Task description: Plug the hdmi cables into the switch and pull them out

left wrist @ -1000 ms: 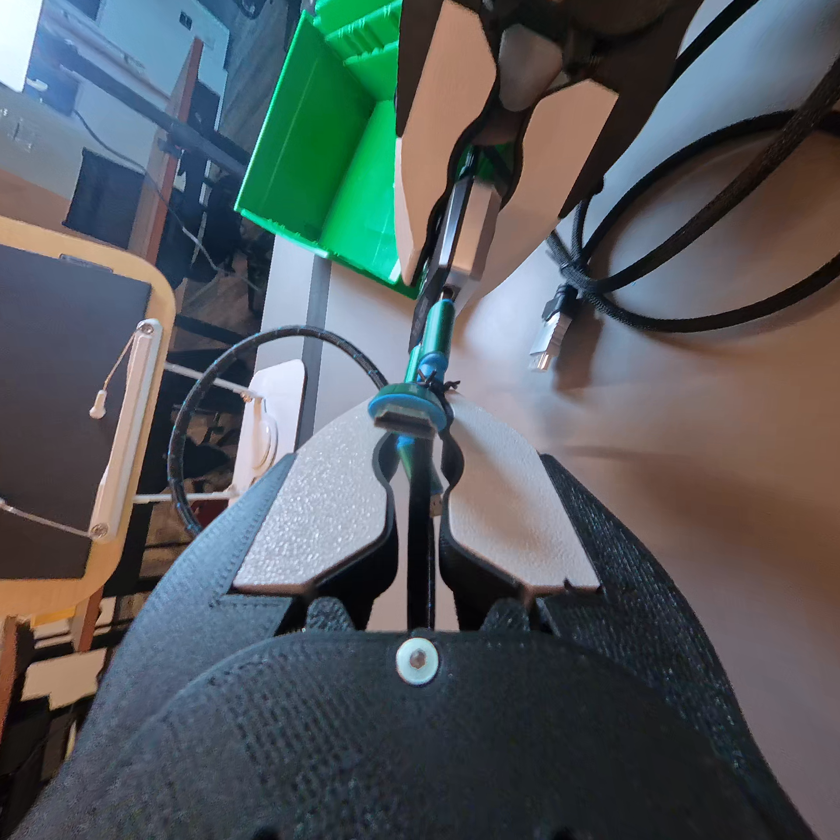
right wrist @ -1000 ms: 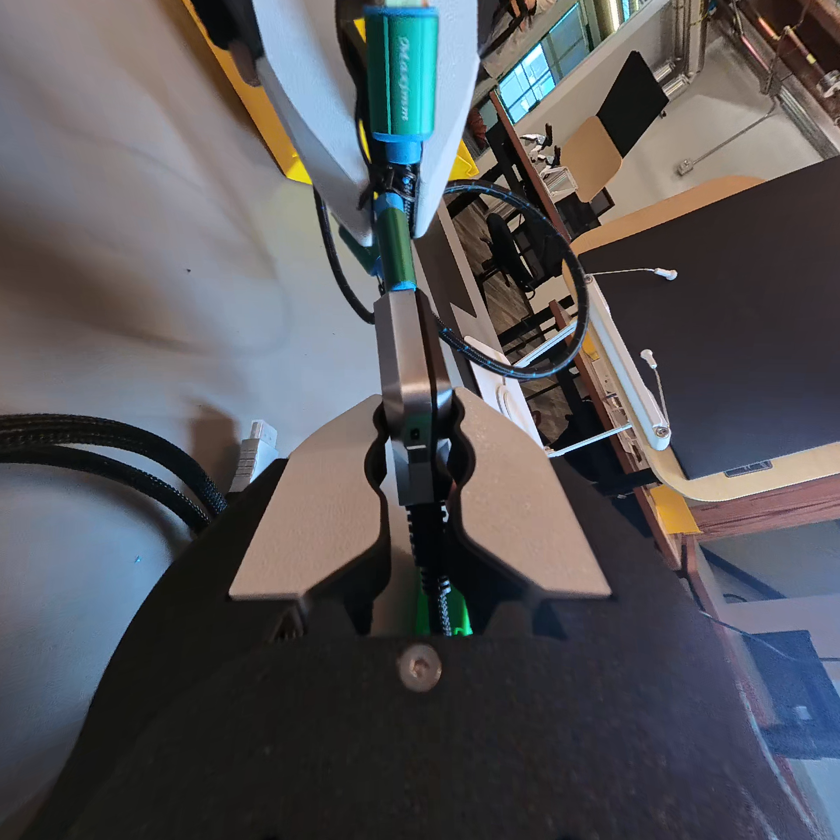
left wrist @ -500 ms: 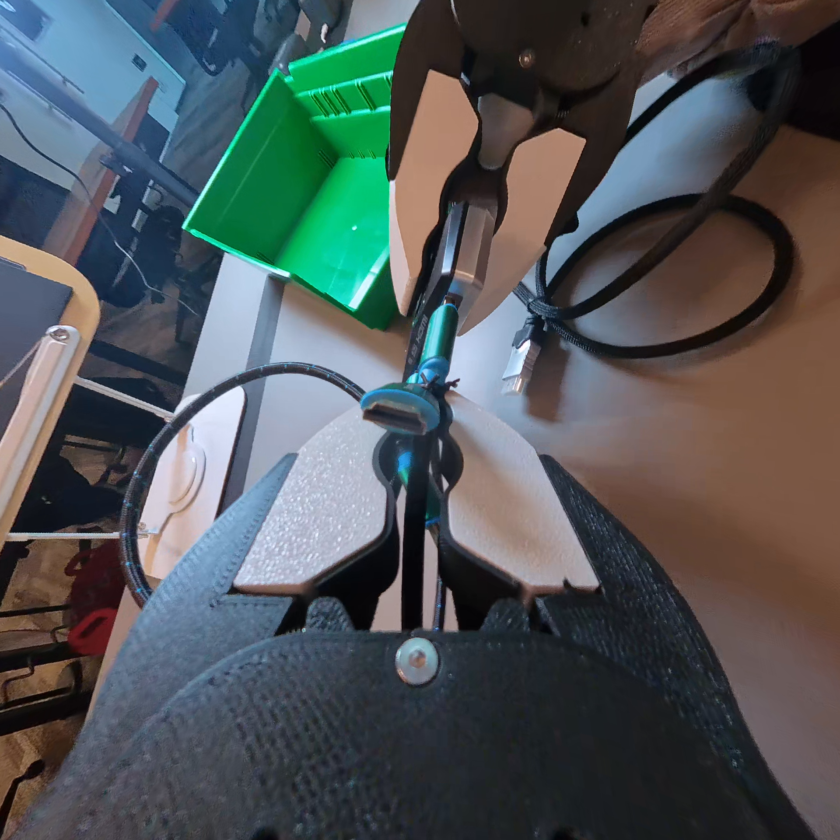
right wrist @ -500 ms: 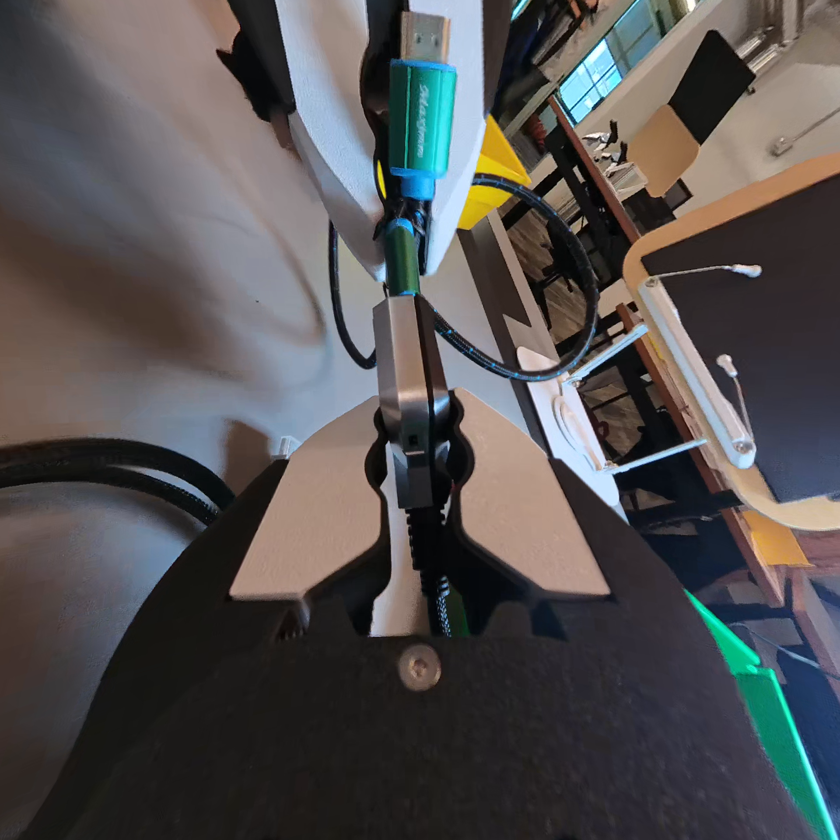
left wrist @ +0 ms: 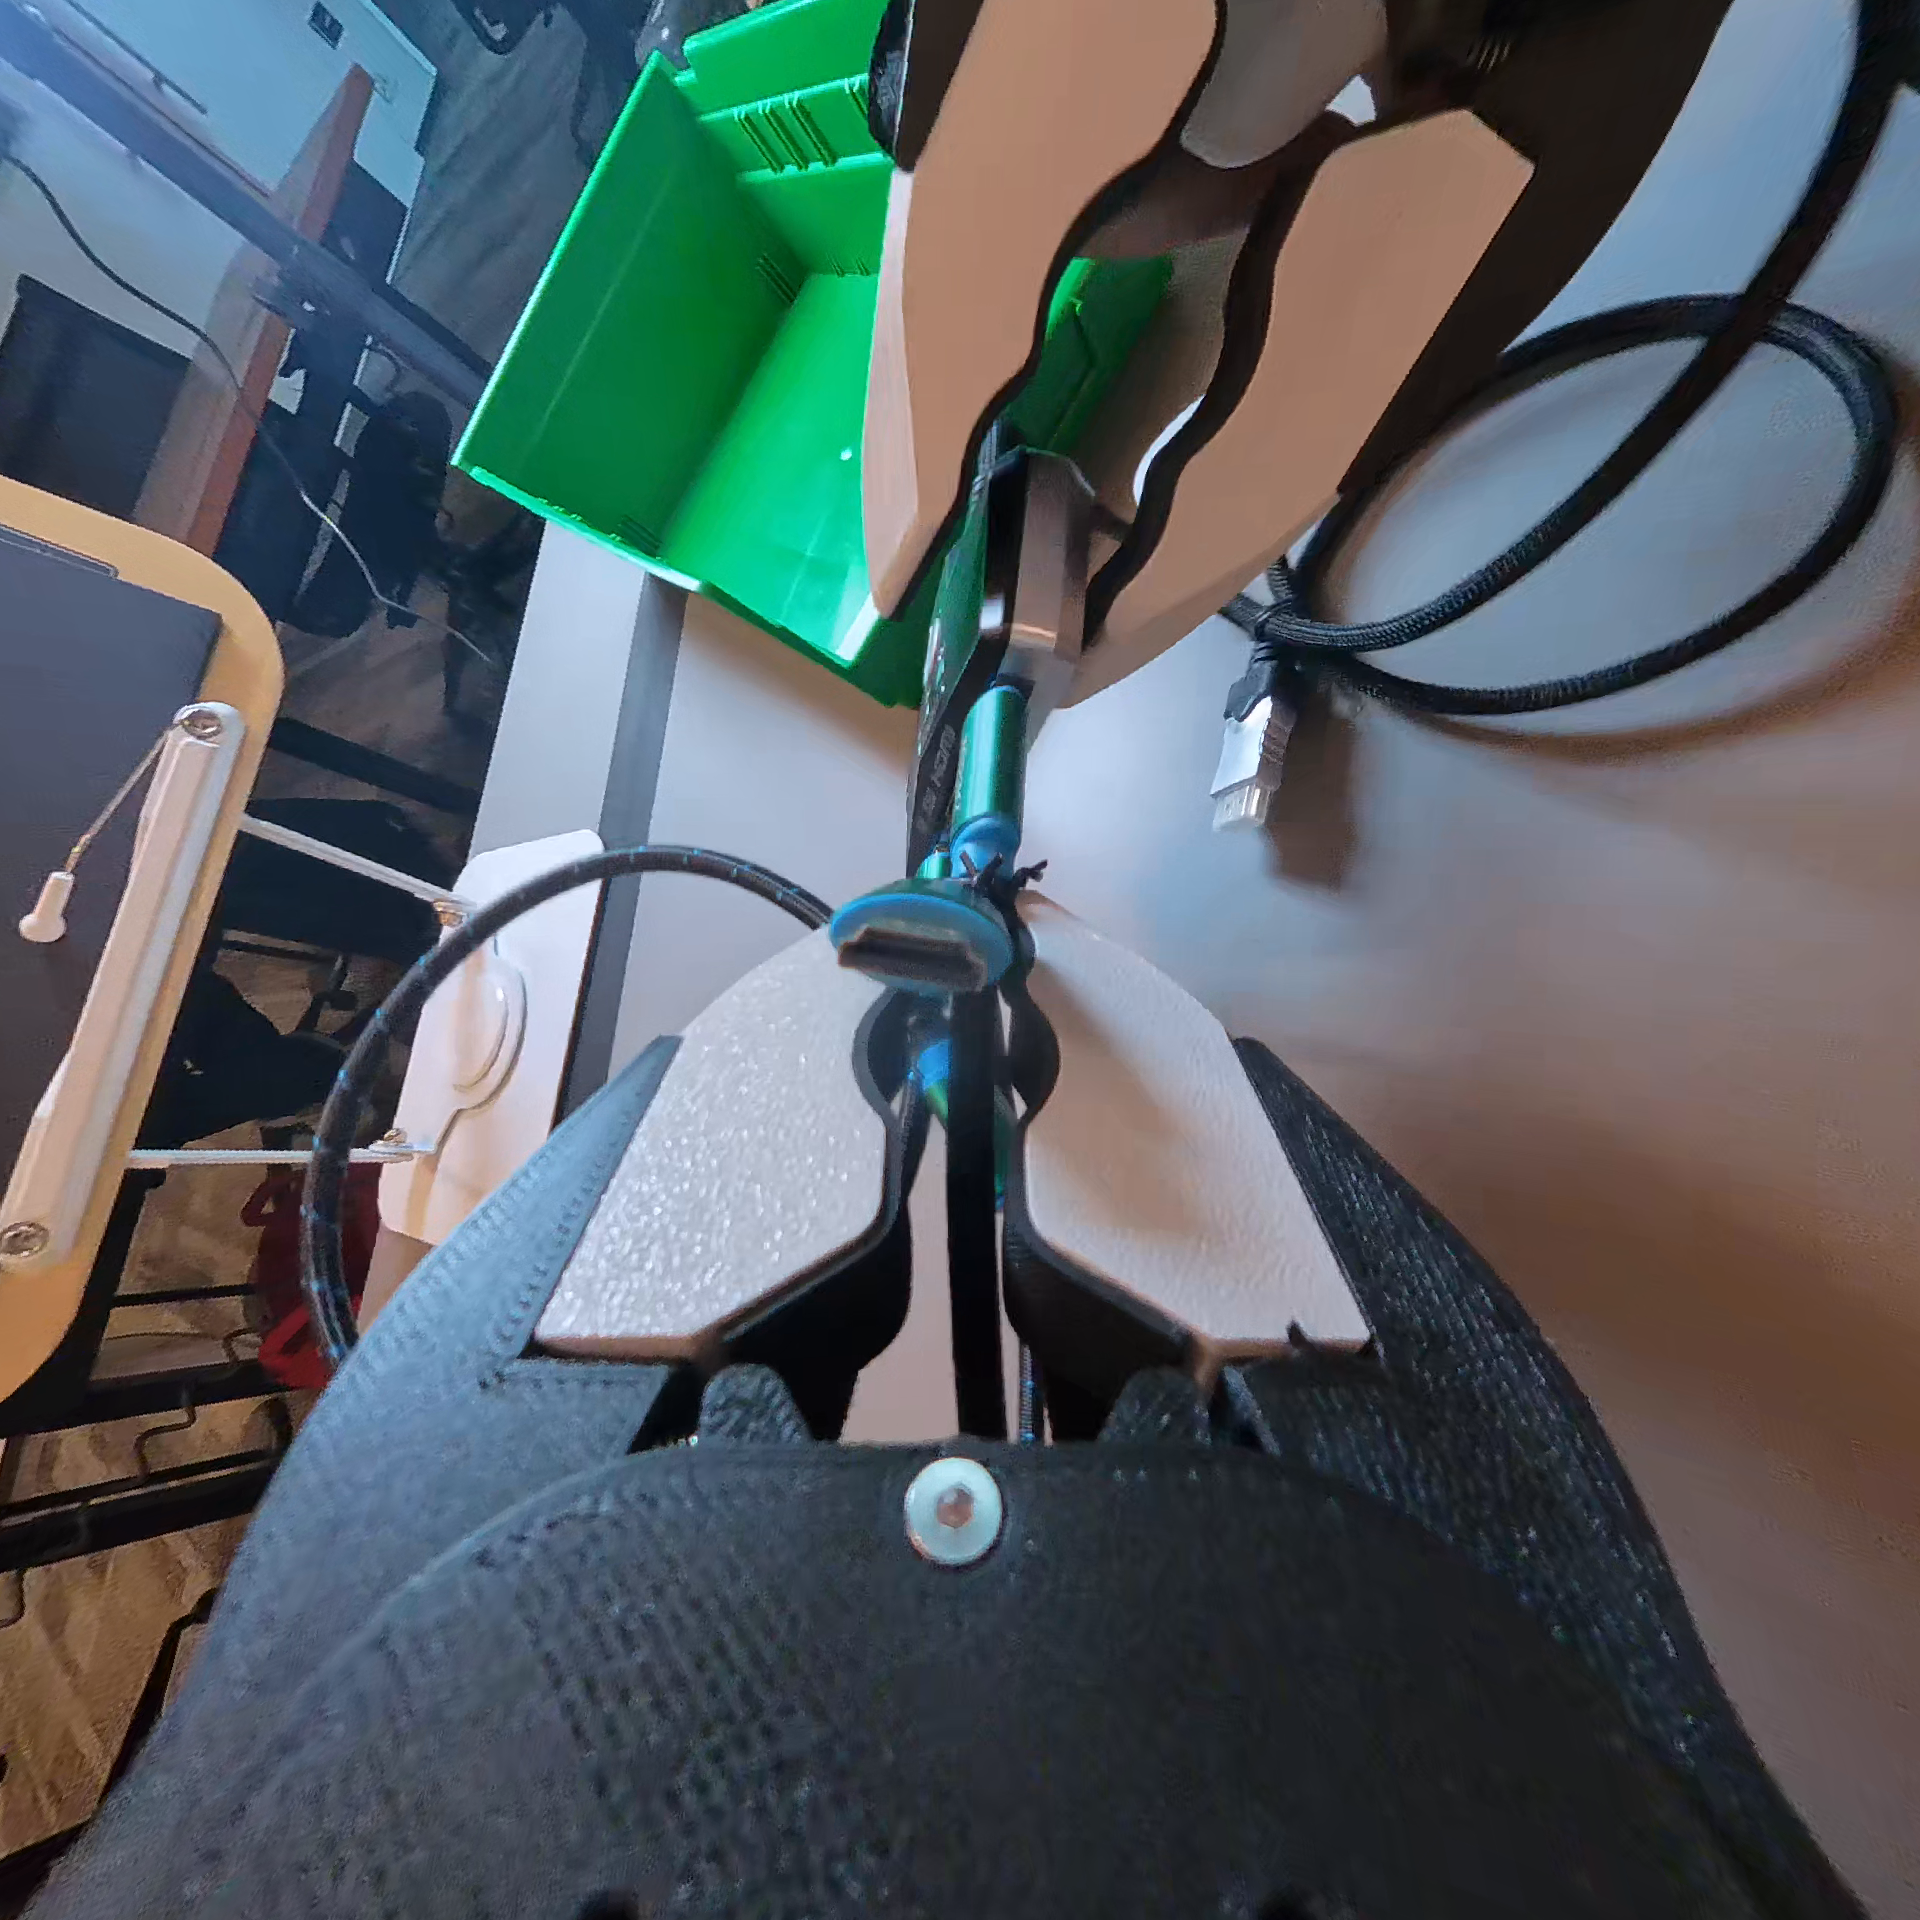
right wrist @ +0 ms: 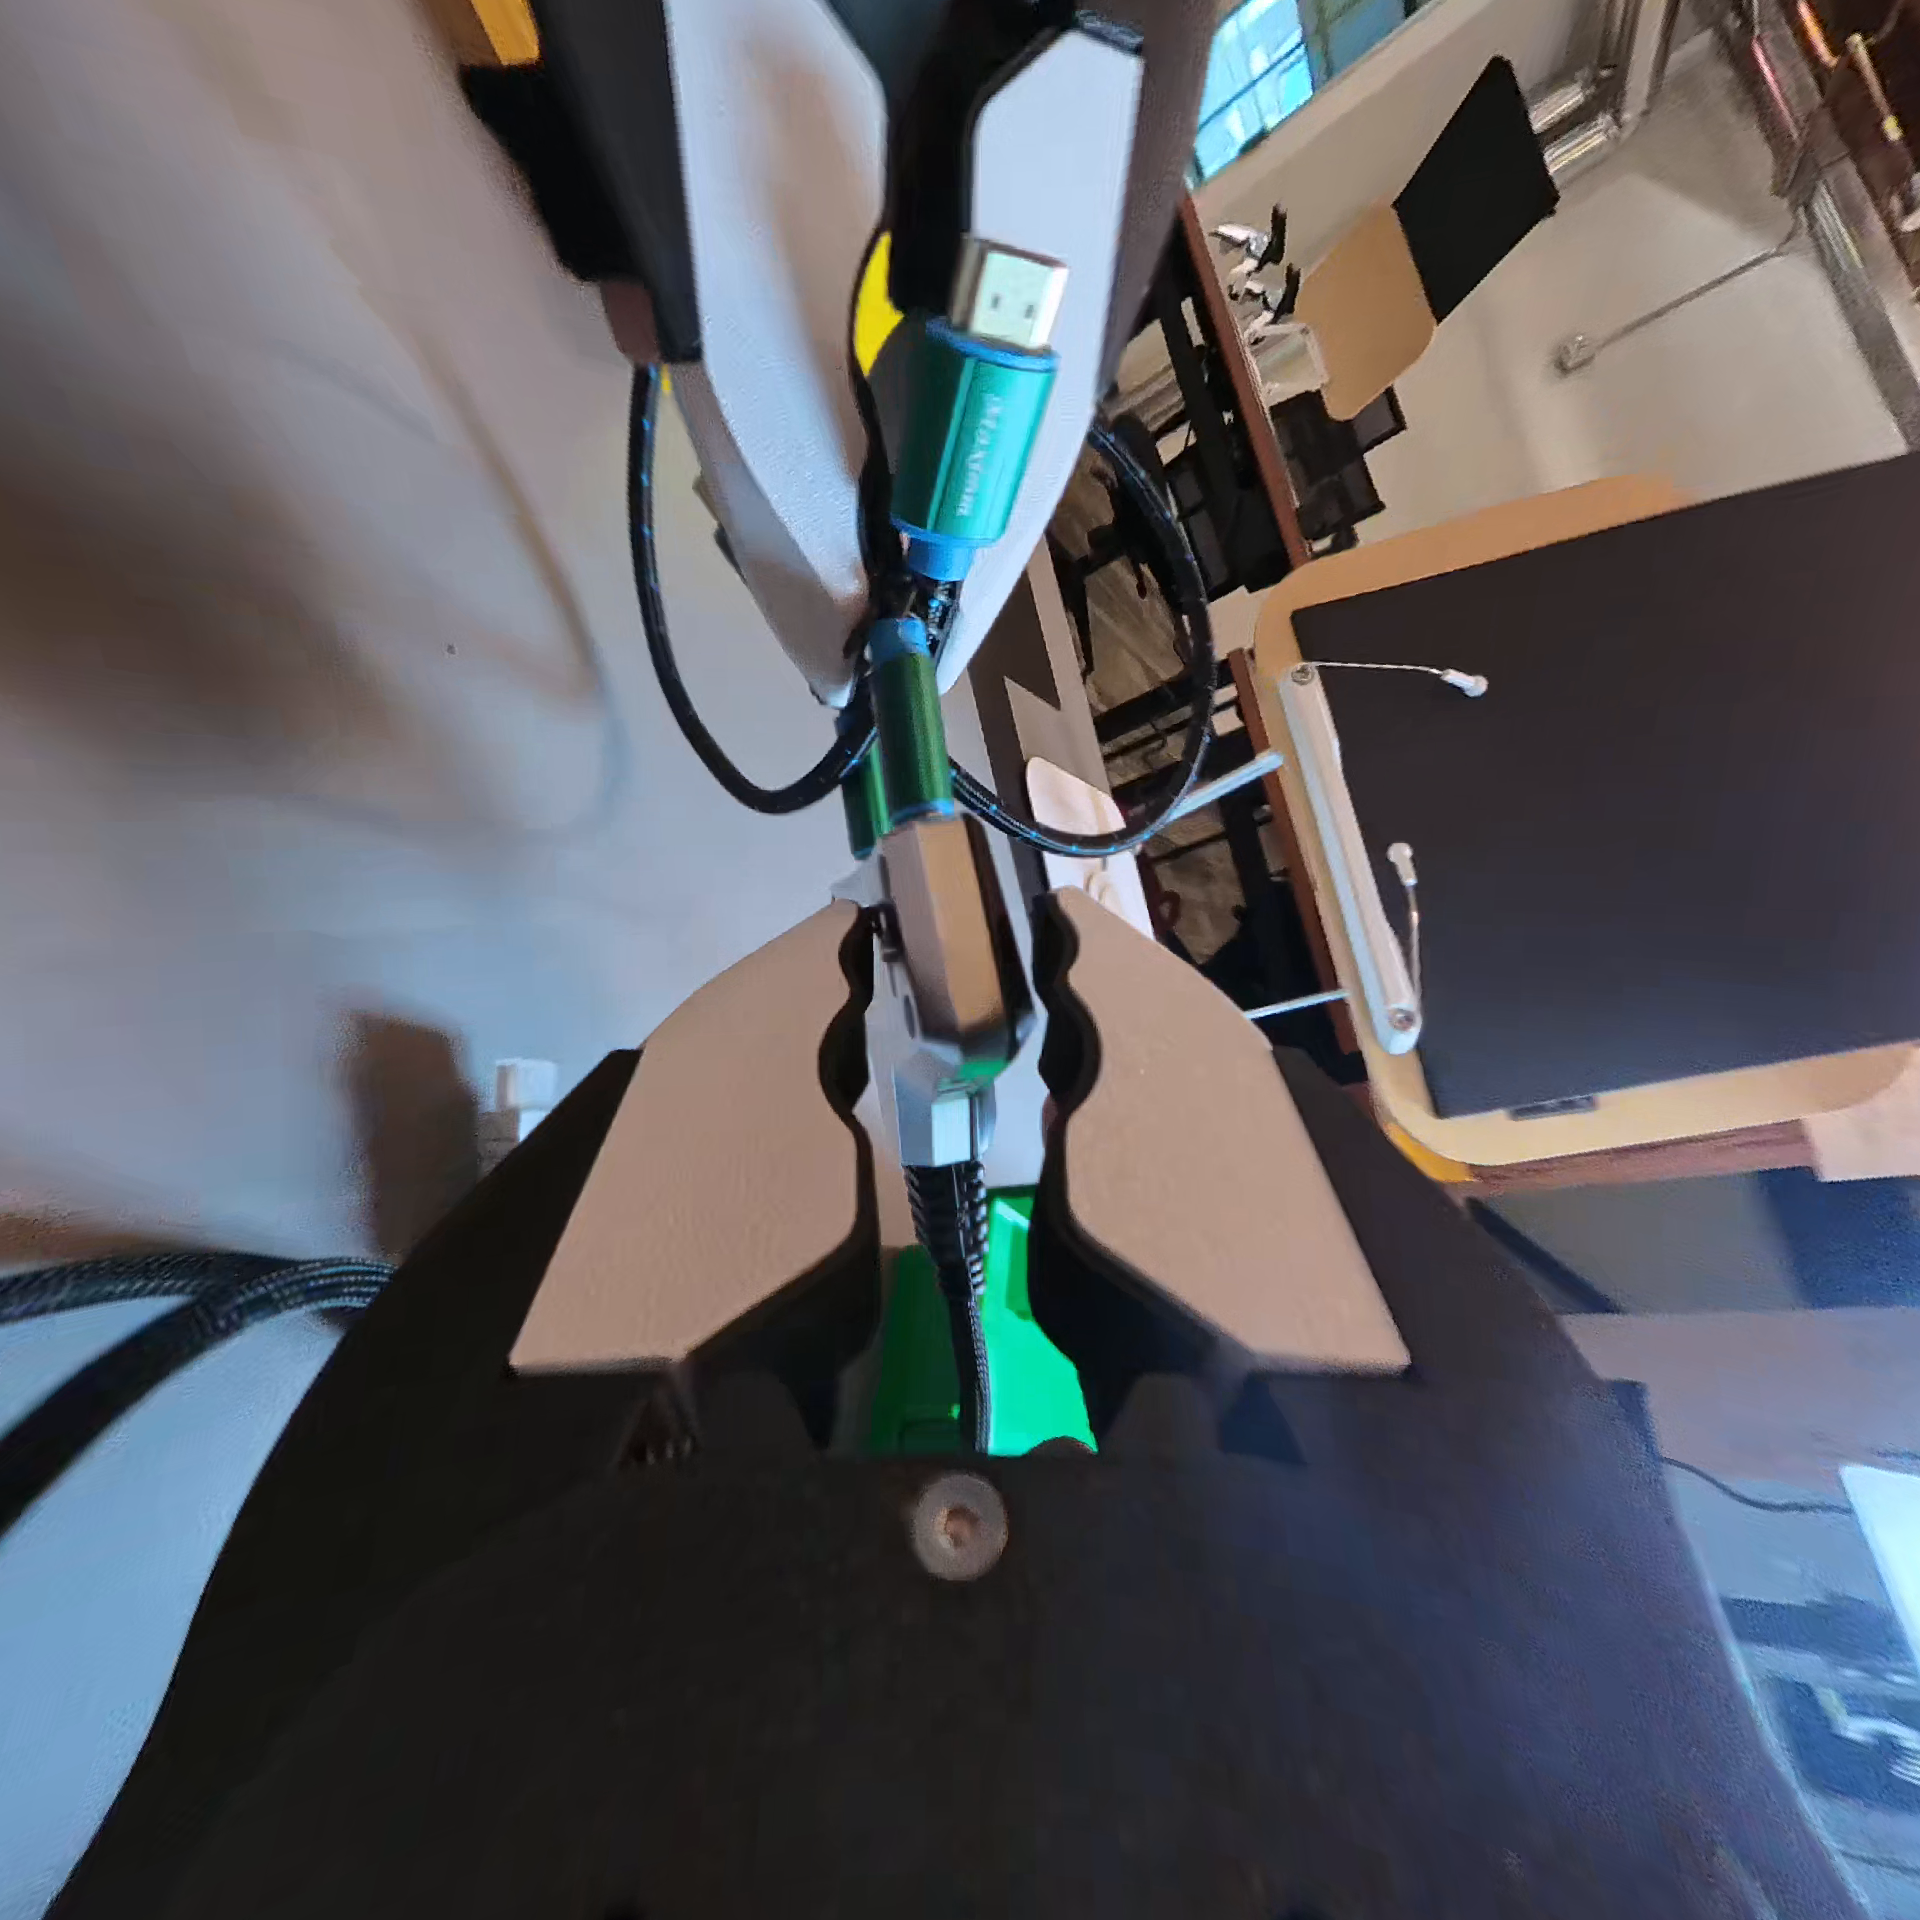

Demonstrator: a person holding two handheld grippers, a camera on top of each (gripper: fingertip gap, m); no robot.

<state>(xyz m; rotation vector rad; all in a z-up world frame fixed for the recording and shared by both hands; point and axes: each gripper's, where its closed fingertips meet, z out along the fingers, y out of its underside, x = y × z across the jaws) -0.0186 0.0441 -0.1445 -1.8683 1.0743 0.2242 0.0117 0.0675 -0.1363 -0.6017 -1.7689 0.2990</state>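
Note:
My left gripper (left wrist: pixel 951 956) is shut on the thin black hdmi cable just behind its free green plug (left wrist: pixel 914 940), which faces the camera. That cable's other green plug (left wrist: pixel 992 758) sits in the grey switch (left wrist: pixel 1039 561). In the right wrist view the switch (right wrist: pixel 945 956) stands between the fingers of my right gripper (right wrist: pixel 951 914), whose jaws are apart with gaps on both sides. A grey plug on a thick braided cable (right wrist: pixel 951 1226) enters the switch's near end. The left gripper (right wrist: pixel 894 665) shows above with the free green plug (right wrist: pixel 977 416).
A green bin (left wrist: pixel 644 364) stands at the table's far edge behind the right gripper (left wrist: pixel 1003 634). A coiled black braided cable (left wrist: pixel 1662 520) with a silver plug (left wrist: pixel 1247 748) lies on the table. A black-topped desk (left wrist: pixel 94 727) is past the table edge. Some 5 cm of space lies between my two pairs of fingers.
My right gripper's jaws have opened off the switch, which they were clamping before. The left gripper stays shut on the cable, and the free green plug has tilted.

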